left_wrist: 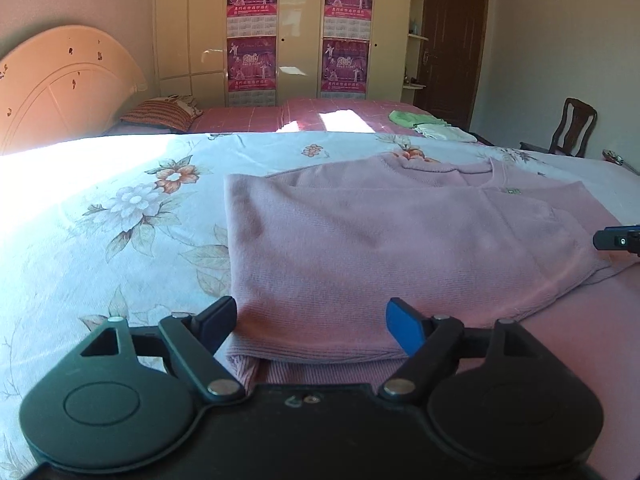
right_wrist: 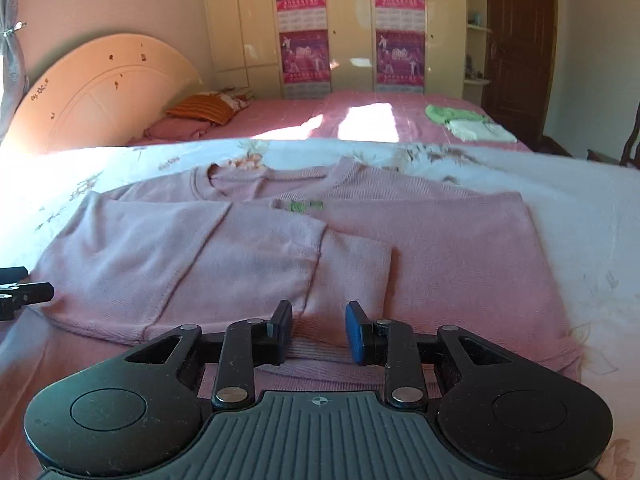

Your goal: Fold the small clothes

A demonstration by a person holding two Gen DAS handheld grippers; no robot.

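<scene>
A pink knit sweater (left_wrist: pixel 380 232) (right_wrist: pixel 248 256) lies flat on the floral sheet (left_wrist: pixel 132 208), neckline at the far side and both sleeves folded across its body. My left gripper (left_wrist: pixel 310 324) stands open wide over the sweater's near left corner, with the folded edge showing between the jaws and no pad pressing on it. My right gripper (right_wrist: pixel 319 330) hovers at the ribbed near hem, jaws a narrow gap apart with cloth showing beyond them and nothing pinched. Each gripper's tip shows at the edge of the other's view: the right gripper (left_wrist: pixel 618 240), the left gripper (right_wrist: pixel 24 292).
Behind the floral sheet is a pink bed (right_wrist: pixel 360 104) with folded green and white clothes (left_wrist: pixel 424 122) (right_wrist: pixel 464 120), a striped pillow (left_wrist: pixel 160 116) and a curved headboard (left_wrist: pixel 60 84). A wardrobe with posters (left_wrist: pixel 252 32) and a dark door (left_wrist: pixel 452 40) stand behind; a wooden chair (left_wrist: pixel 572 128) is at right.
</scene>
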